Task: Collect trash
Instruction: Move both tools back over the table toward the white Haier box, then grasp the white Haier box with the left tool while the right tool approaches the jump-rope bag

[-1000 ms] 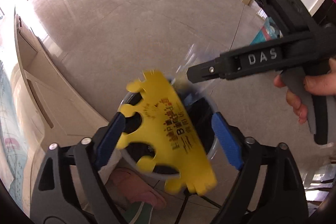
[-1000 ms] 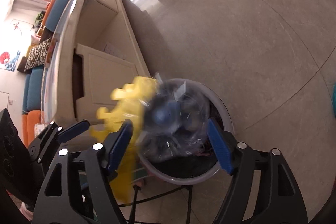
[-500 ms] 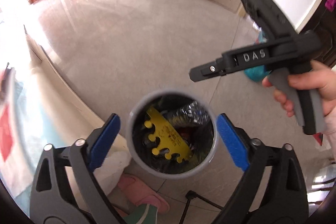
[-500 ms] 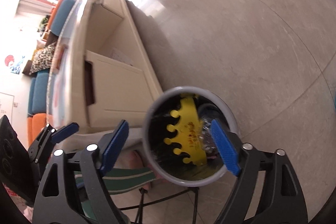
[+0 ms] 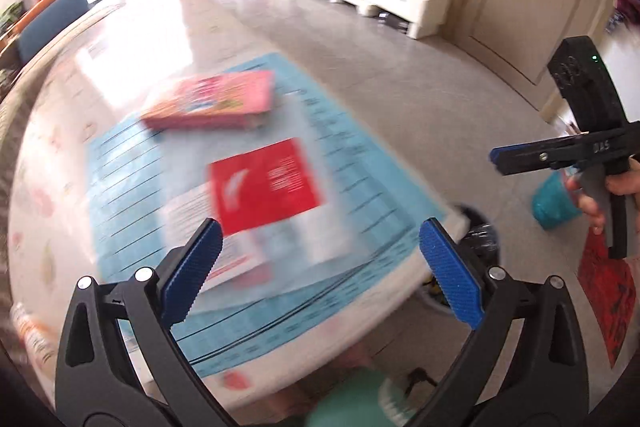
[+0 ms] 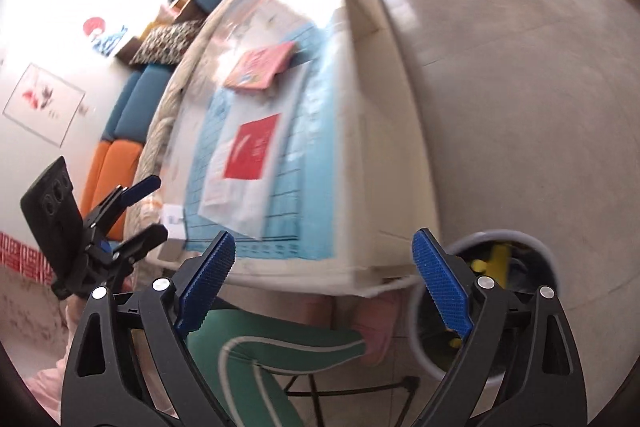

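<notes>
With yellow crown [image 6: 495, 259] already binned [image 6: 548, 259] at lower right, left tongs [image 5: 318, 261] and right tongs [image 6: 324, 285] released, empty; red-and-white packet [image 5: 264, 183] mid-frame left.

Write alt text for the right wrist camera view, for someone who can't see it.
The open, empty right gripper points at a table holding a red-and-white packet and a pink book. A grey trash bin with yellow trash sits lower right; the left gripper is at left.

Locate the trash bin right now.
In the right wrist view the trash bin stands on the floor at lower right, beside the table corner, behind the right gripper, yellow crown inside.
</notes>
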